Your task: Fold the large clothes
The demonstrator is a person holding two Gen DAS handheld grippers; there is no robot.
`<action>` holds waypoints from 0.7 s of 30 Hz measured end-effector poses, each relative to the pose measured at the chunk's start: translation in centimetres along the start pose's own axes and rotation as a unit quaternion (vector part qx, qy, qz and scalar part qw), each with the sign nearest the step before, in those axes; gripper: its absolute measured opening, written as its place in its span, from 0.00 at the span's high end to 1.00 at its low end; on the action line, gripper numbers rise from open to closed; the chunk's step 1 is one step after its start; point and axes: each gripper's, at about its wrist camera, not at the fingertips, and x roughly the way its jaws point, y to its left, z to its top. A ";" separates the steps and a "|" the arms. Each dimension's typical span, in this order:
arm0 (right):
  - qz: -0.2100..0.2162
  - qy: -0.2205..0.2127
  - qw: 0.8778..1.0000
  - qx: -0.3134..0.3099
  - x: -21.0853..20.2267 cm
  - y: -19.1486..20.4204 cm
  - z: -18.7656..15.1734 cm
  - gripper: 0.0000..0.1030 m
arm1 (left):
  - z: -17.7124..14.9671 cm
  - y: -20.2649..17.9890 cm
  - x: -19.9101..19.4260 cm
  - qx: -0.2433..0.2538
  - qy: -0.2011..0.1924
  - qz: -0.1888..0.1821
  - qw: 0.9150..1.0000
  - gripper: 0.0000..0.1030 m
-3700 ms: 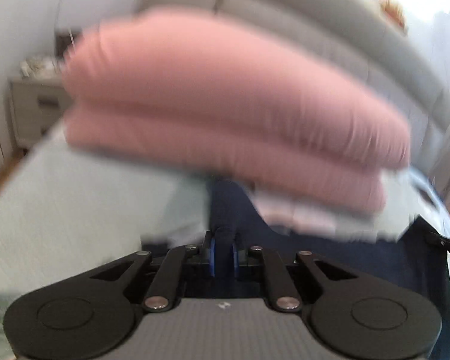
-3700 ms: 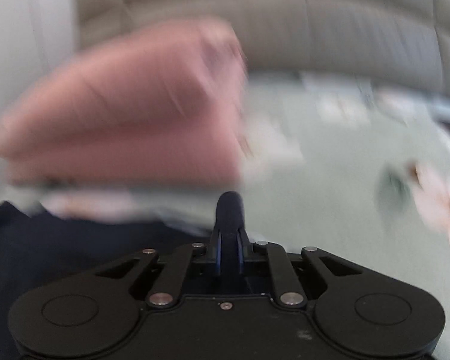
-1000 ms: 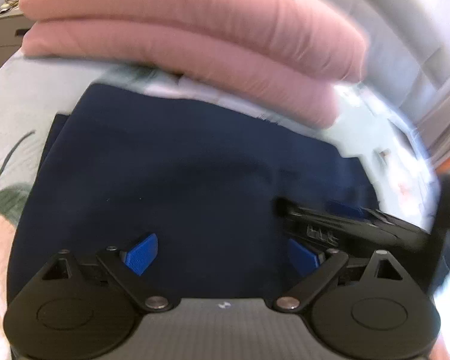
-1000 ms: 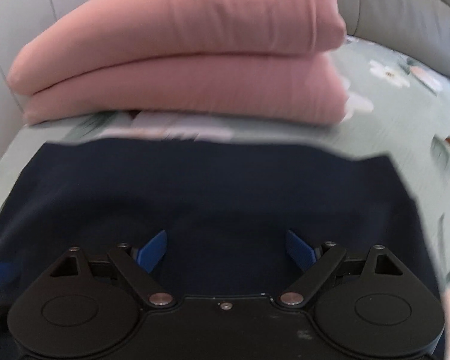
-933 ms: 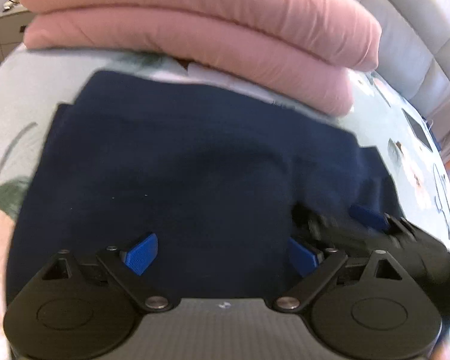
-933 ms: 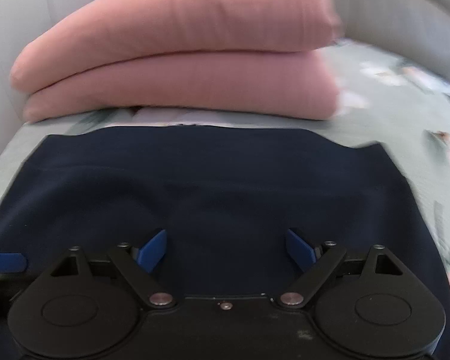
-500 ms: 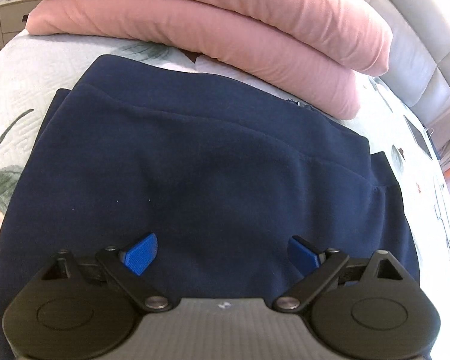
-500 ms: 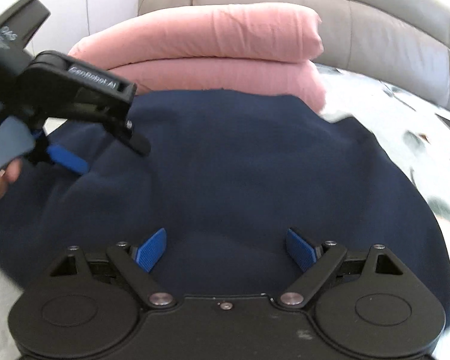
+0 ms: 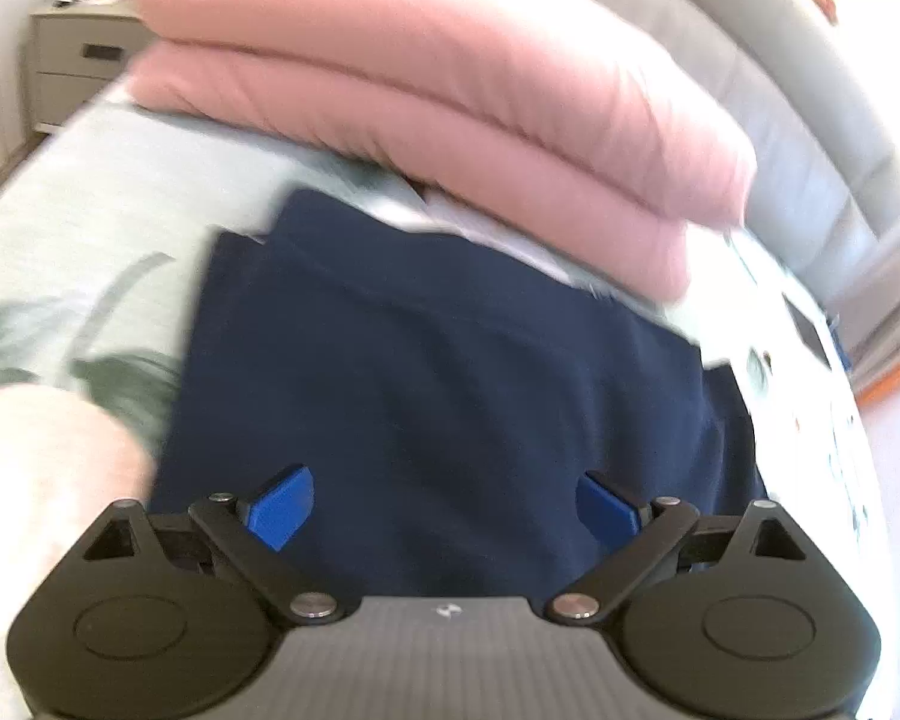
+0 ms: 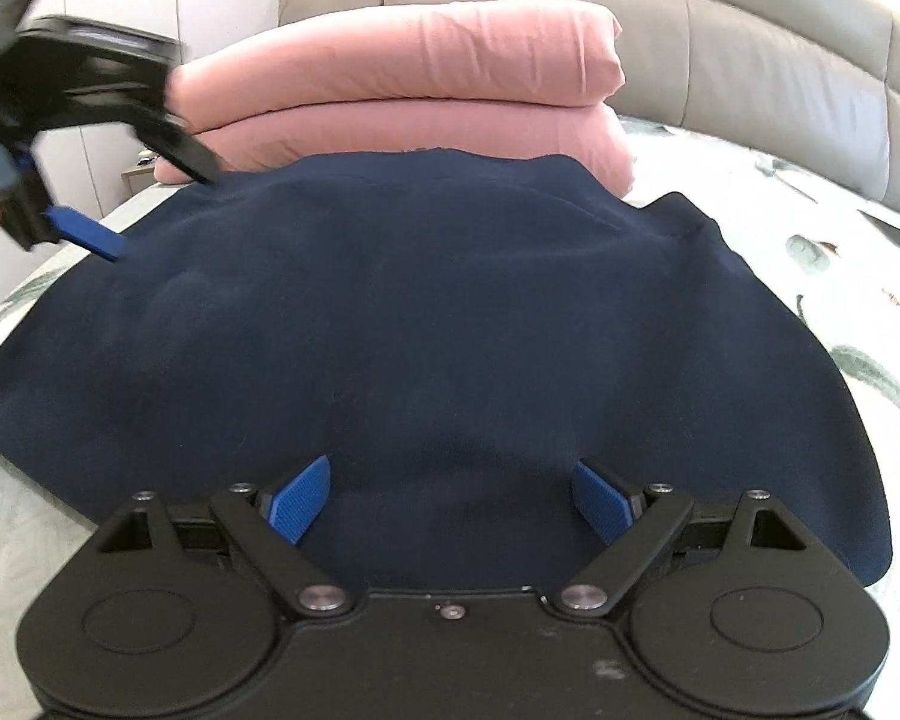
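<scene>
1. The left tongs [image 9: 444, 507] stand wide open with nothing between their blue pads [image 9: 282, 504]; the navy garment [image 9: 450, 372] lies flat just ahead of and beneath them.
2. The right tongs [image 10: 450, 501] are likewise spread wide and hold nothing, and the same navy garment [image 10: 426, 324] fills the view in front of them, folded into a broad block on the bed [image 10: 810, 252].
3. From the right wrist view, the left tongs [image 10: 84, 204] appear at the far left, blurred, with one blue finger [image 10: 87, 234] at the garment's far-left edge; whether it touches the cloth cannot be told.
4. Beyond the garment, ahead of both tongs, two stacked pink pillows [image 10: 408, 90] rest against the grey padded headboard [image 10: 750, 48].
5. Left of the left tongs, the floral bedcover [image 9: 90, 228] shows, and a bedside cabinet [image 9: 72, 60] stands far ahead to the left.
</scene>
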 end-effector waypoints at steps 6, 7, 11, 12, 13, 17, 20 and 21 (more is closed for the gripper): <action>0.005 -0.042 0.997 0.063 -2.4 -2.4 3.4 0.01 | 0.9 6.0 -3.1 -0.041 -0.030 0.034 0.998 0.02; -0.002 -0.059 0.996 0.060 -2.8 -2.4 4.2 0.01 | 1.0 6.8 -3.2 -0.049 -0.029 0.035 0.998 0.02; -0.009 -0.043 0.999 0.018 -0.5 -1.1 7.6 0.01 | 0.9 9.9 -2.7 -0.083 -0.015 0.016 0.996 0.02; -0.010 -0.040 0.999 0.013 0.7 -0.6 8.6 0.01 | 0.8 10.4 -2.4 -0.094 -0.009 0.005 0.995 0.02; -0.016 -0.041 0.999 0.012 1.5 -0.2 9.2 0.01 | 0.5 11.0 -2.0 -0.104 -0.002 -0.003 0.995 0.02; -0.061 -0.006 0.998 0.017 6.1 1.5 11.3 0.01 | -0.4 12.1 0.2 -0.105 0.035 -0.025 0.994 0.02; -0.068 0.021 0.997 0.007 8.5 2.1 10.3 0.00 | -0.8 12.0 2.0 -0.081 0.048 -0.029 0.995 0.00; -0.070 0.013 0.997 -0.002 9.0 2.4 9.5 0.00 | -0.8 11.7 2.1 -0.070 0.037 -0.029 0.996 0.00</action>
